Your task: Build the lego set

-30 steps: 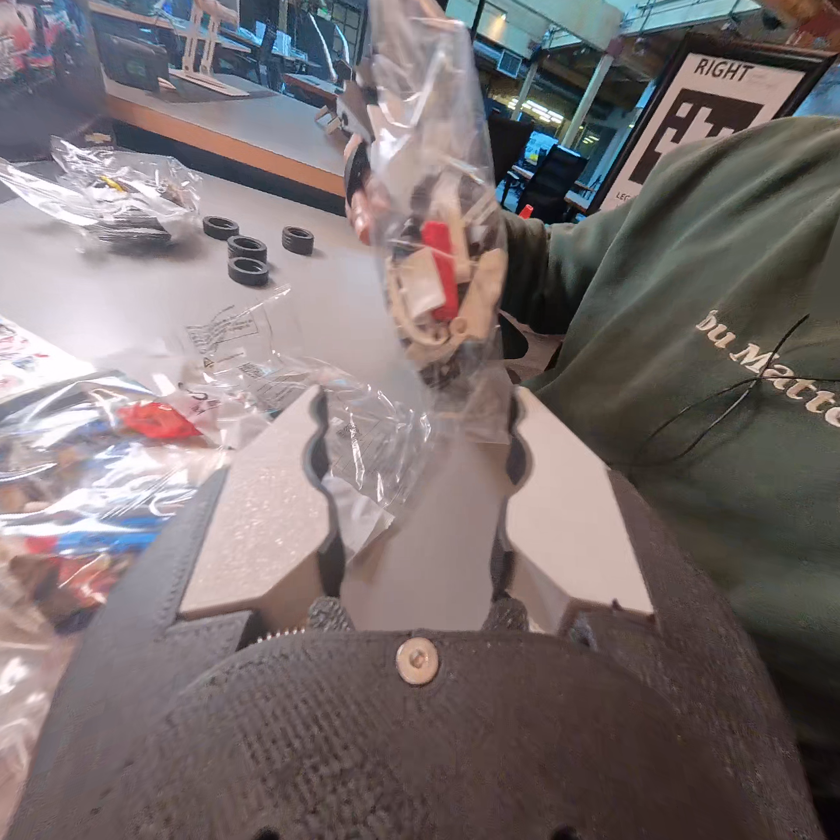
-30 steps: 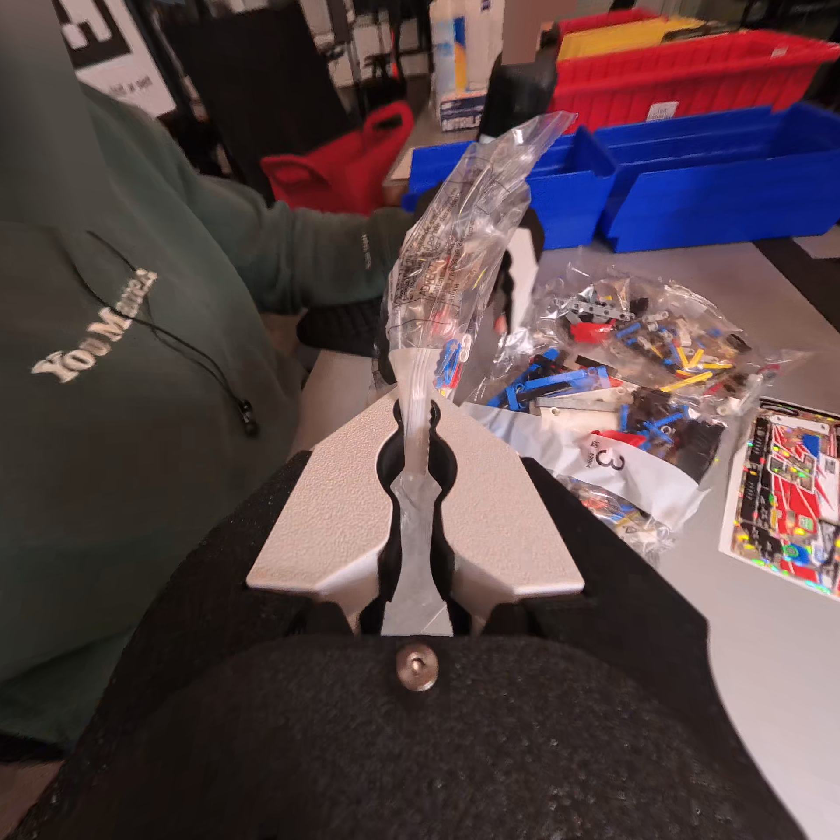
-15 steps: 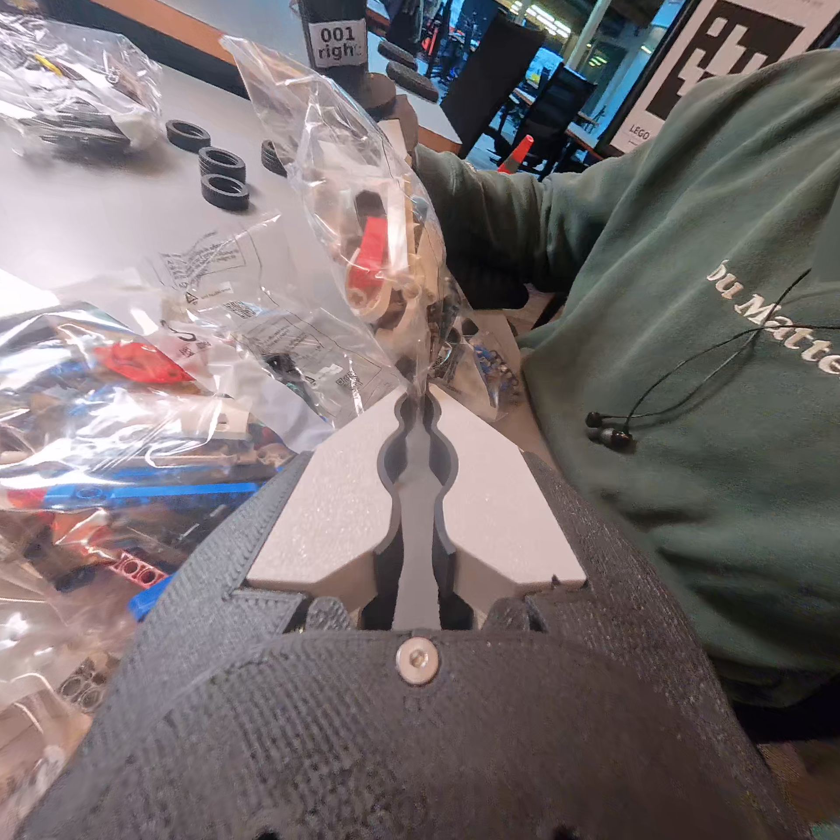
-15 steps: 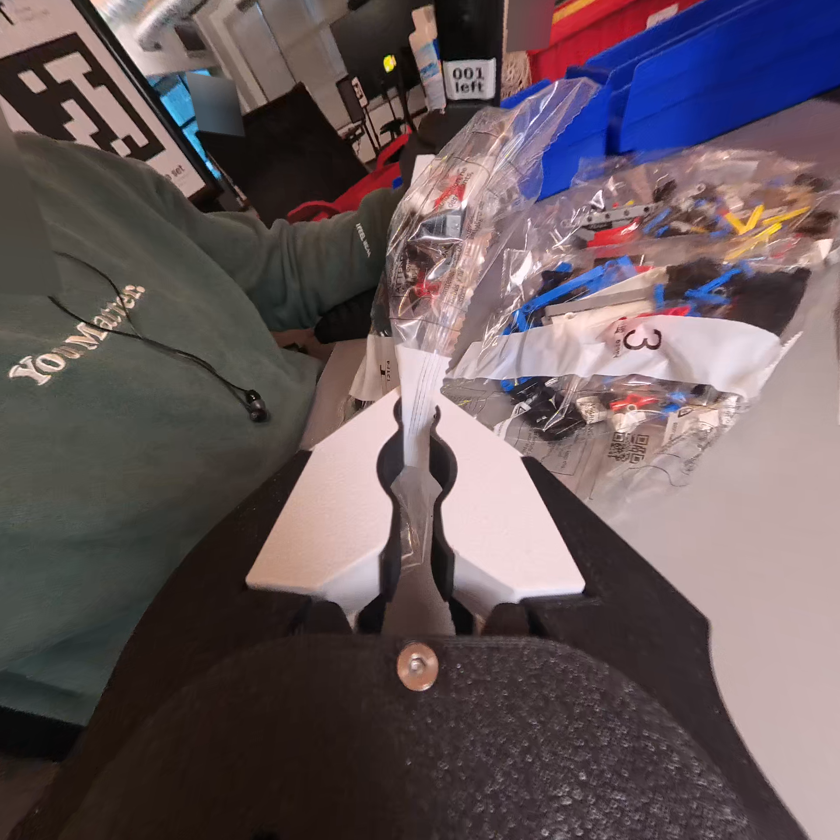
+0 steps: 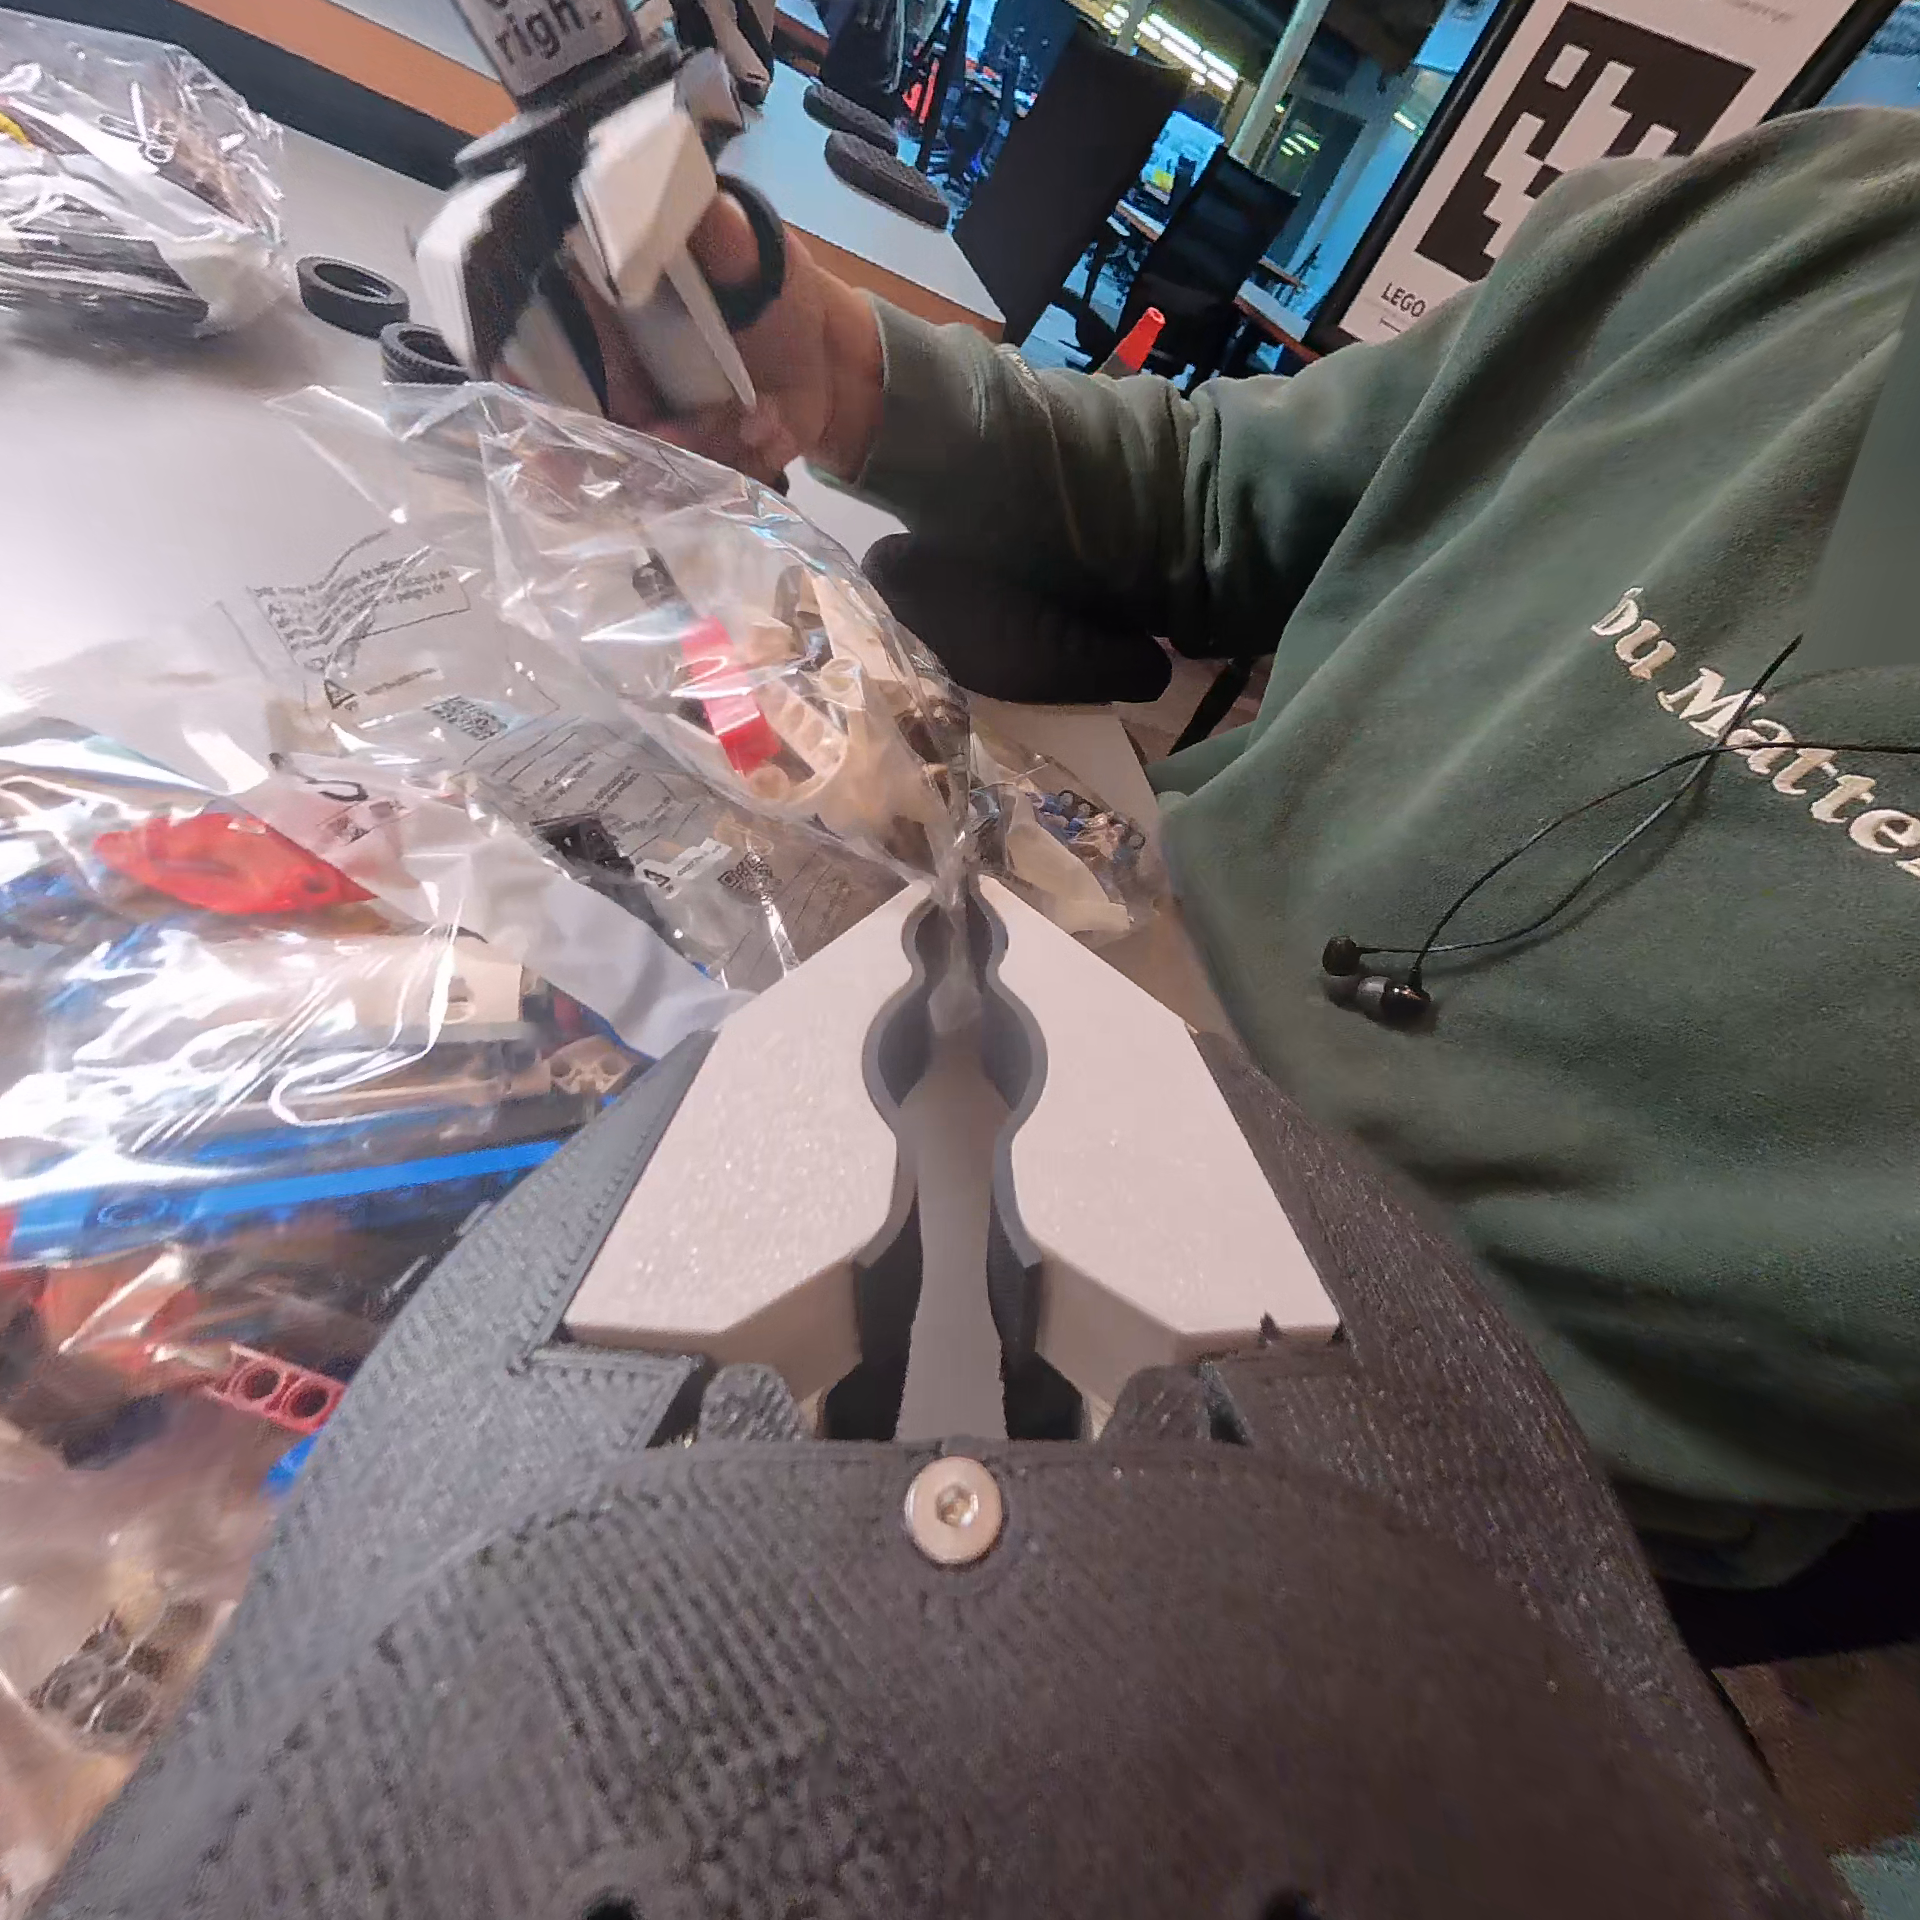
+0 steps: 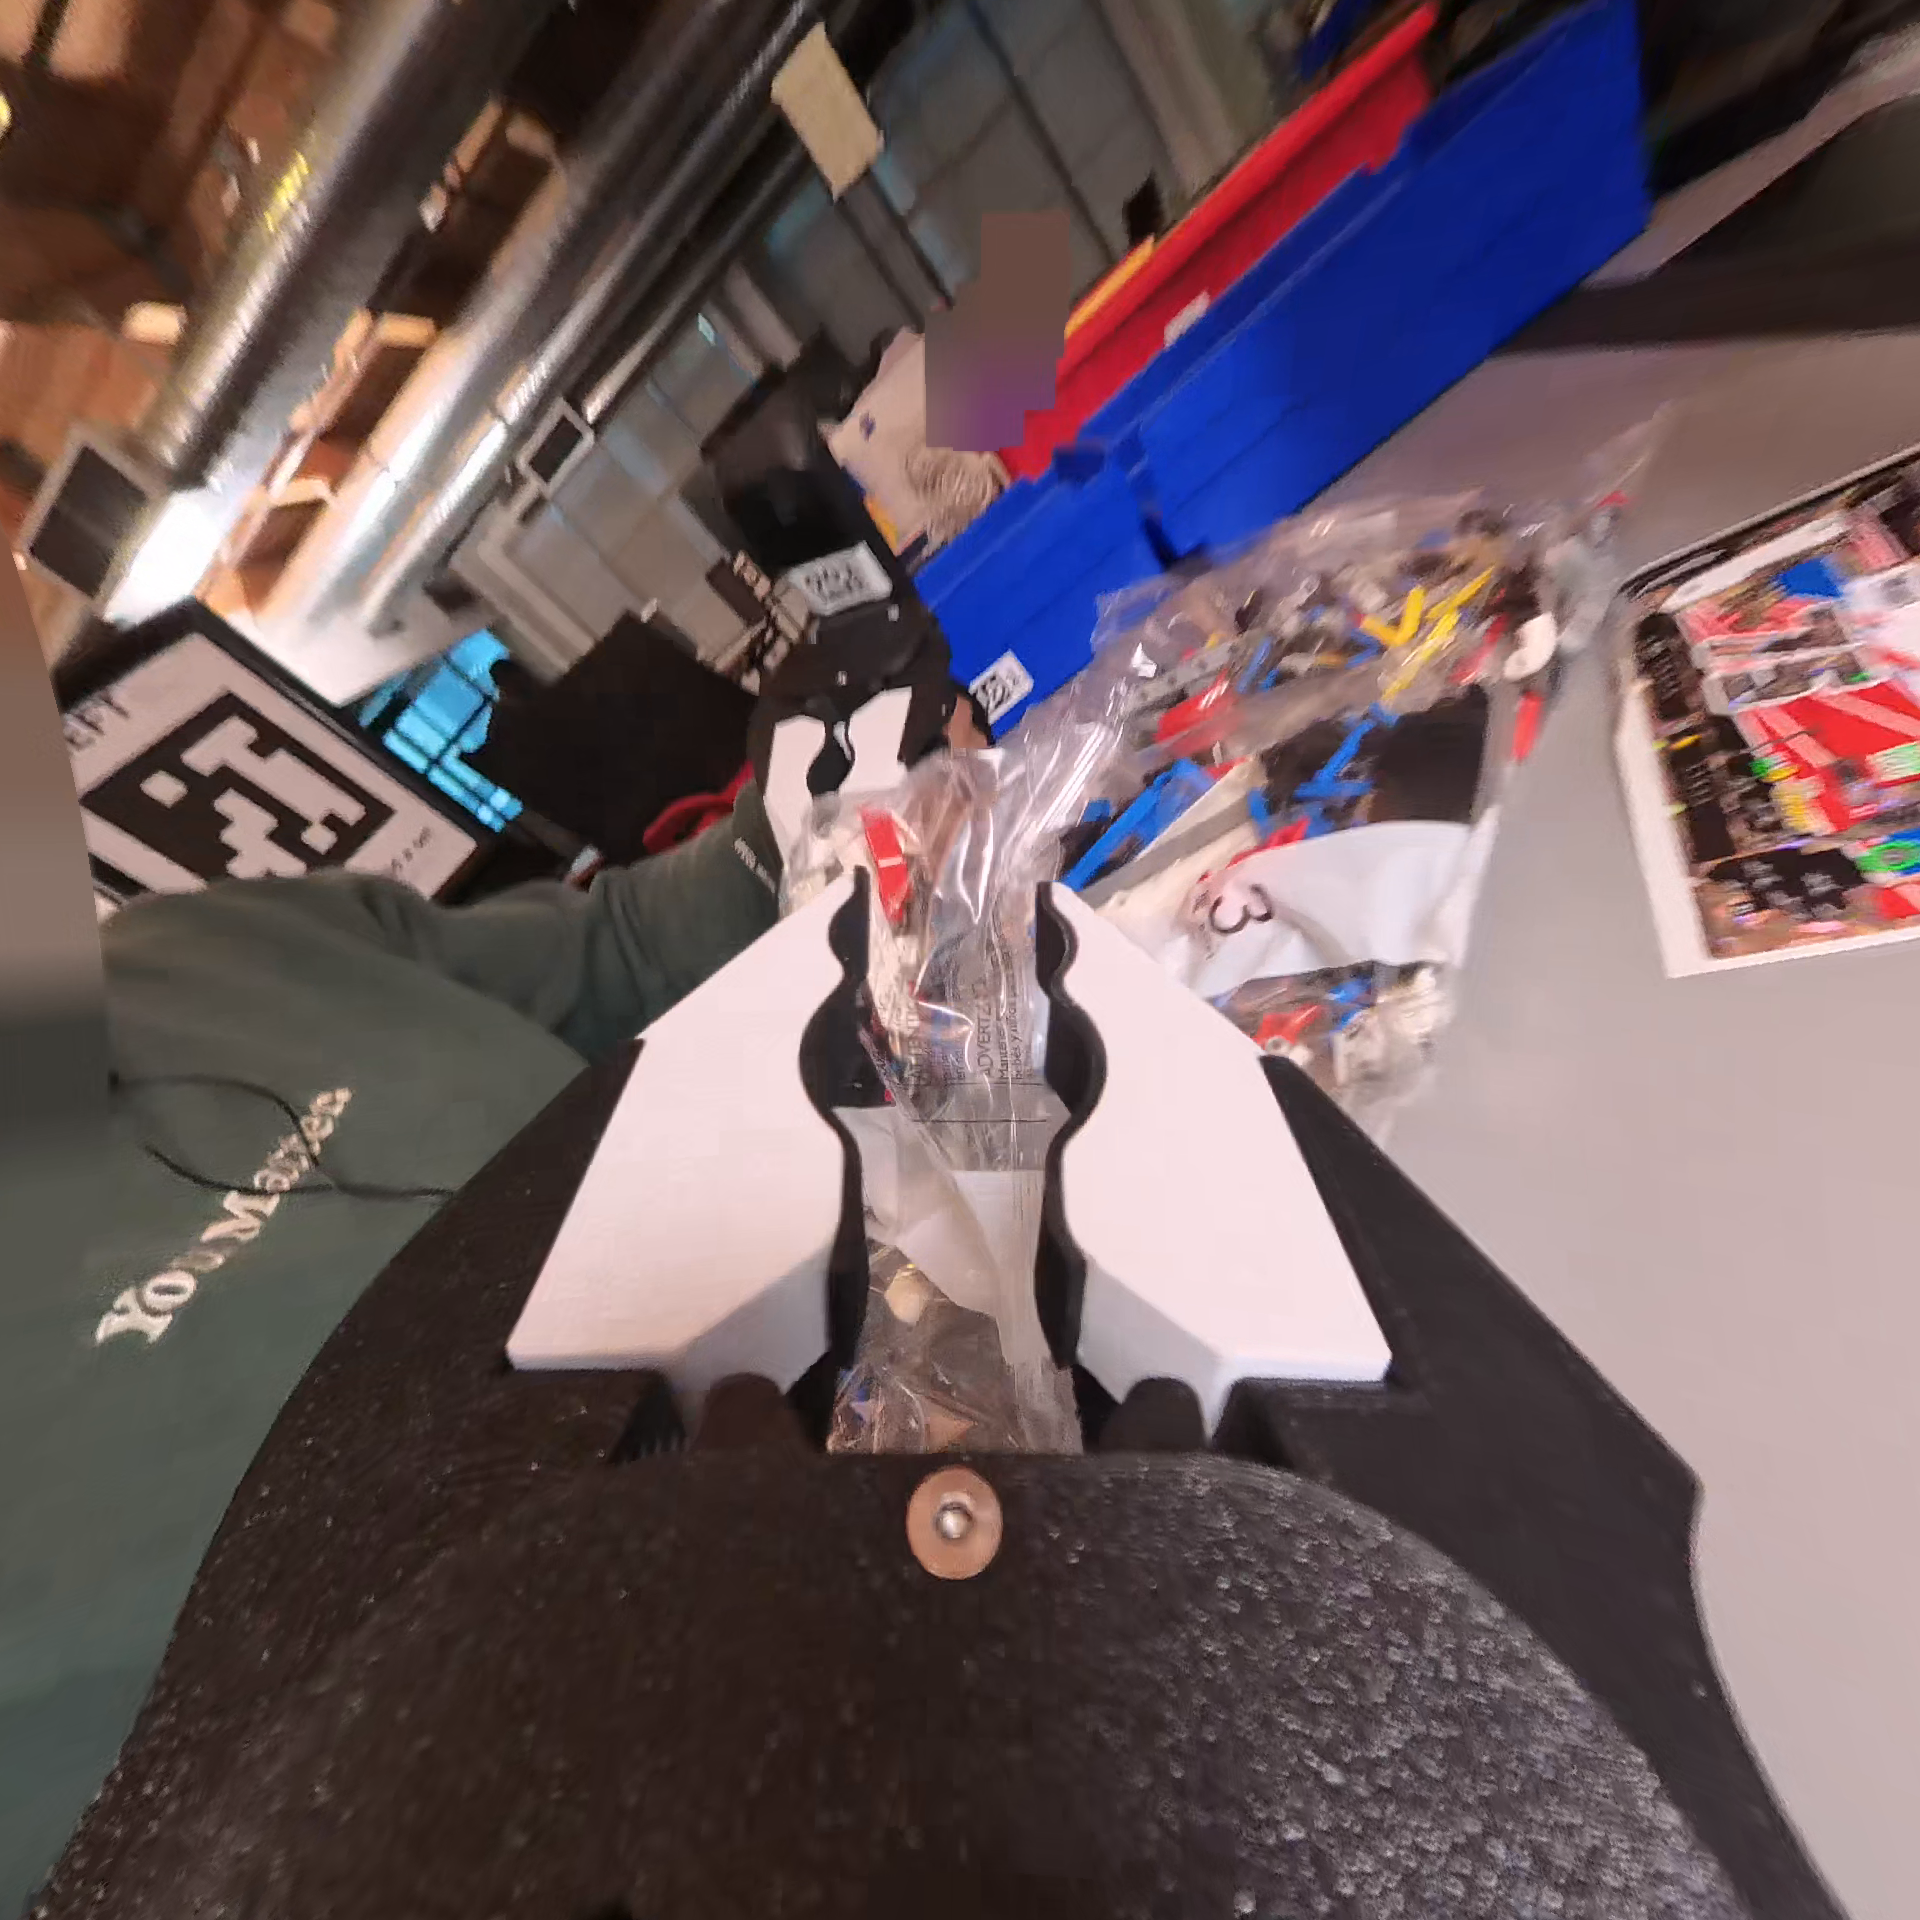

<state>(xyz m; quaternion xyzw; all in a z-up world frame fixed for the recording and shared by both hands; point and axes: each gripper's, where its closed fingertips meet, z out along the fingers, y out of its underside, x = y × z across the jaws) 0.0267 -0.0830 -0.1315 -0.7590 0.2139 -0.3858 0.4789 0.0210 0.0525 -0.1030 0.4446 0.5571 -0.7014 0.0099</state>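
Observation:
A small clear bag of lego pieces (image 5: 748, 707), with red and white parts inside, hangs tilted over the pile of bags. My left gripper (image 5: 958, 920) is shut on its twisted lower corner. My right gripper (image 6: 951, 894) is open, its jaws apart, and the other end of the same bag (image 6: 966, 997) lies loose between them. In the left wrist view the right gripper (image 5: 561, 312) sits just above the bag's far end. In the right wrist view the left gripper (image 6: 842, 727) shows beyond the bag.
Larger clear bags of blue, red and black pieces (image 5: 239, 997) (image 6: 1340, 686) lie on the grey table. Black tyres (image 5: 348, 291) sit farther back. A sticker sheet (image 6: 1787, 717) lies at the right. Blue bins (image 6: 1299, 395) stand behind. A person's green sweatshirt (image 5: 1558, 935) is close by. The gap from one gripper's tips to the other's is roughly 15 centimetres.
My left gripper shut on the small bag's lower corner. My right gripper, shut on the bag's top before, has opened and let it go. The bag tilted down toward the table.

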